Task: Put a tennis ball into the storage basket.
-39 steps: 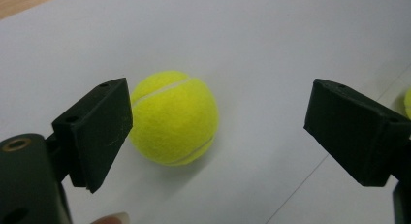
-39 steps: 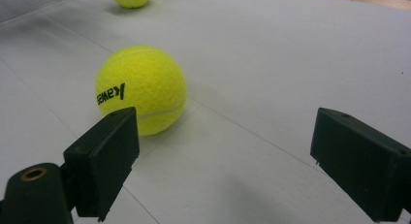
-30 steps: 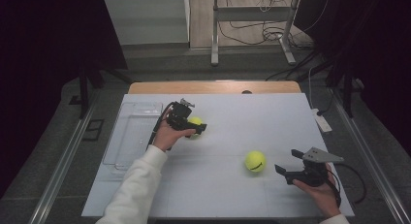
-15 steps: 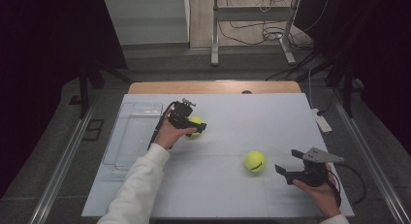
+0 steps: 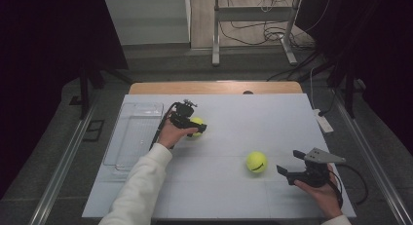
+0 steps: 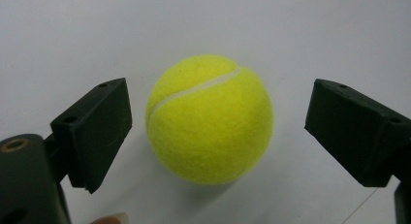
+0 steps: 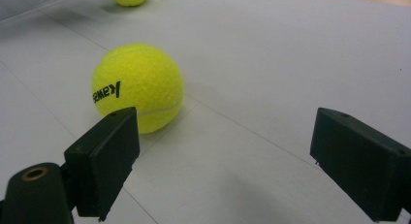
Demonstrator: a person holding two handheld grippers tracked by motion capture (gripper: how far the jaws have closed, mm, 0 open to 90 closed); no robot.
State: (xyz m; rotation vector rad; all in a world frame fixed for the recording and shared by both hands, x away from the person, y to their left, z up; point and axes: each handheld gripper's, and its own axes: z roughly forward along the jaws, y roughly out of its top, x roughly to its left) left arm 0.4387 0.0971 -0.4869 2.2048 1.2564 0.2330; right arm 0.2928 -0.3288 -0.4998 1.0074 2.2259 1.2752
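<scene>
High view: left gripper reaches across the table, straddling the far tennis ball; right gripper rests low near the near tennis ball.
Left gripper view: jaws wide, ball between, no contact.
Right gripper view: jaws wide, empty; ball logo visible.

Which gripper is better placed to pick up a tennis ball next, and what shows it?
The left gripper. Its open jaws already stand either side of one tennis ball, with gaps on both sides. The right gripper is open too, but the other ball lies ahead of its jaws, off to one side.
</scene>
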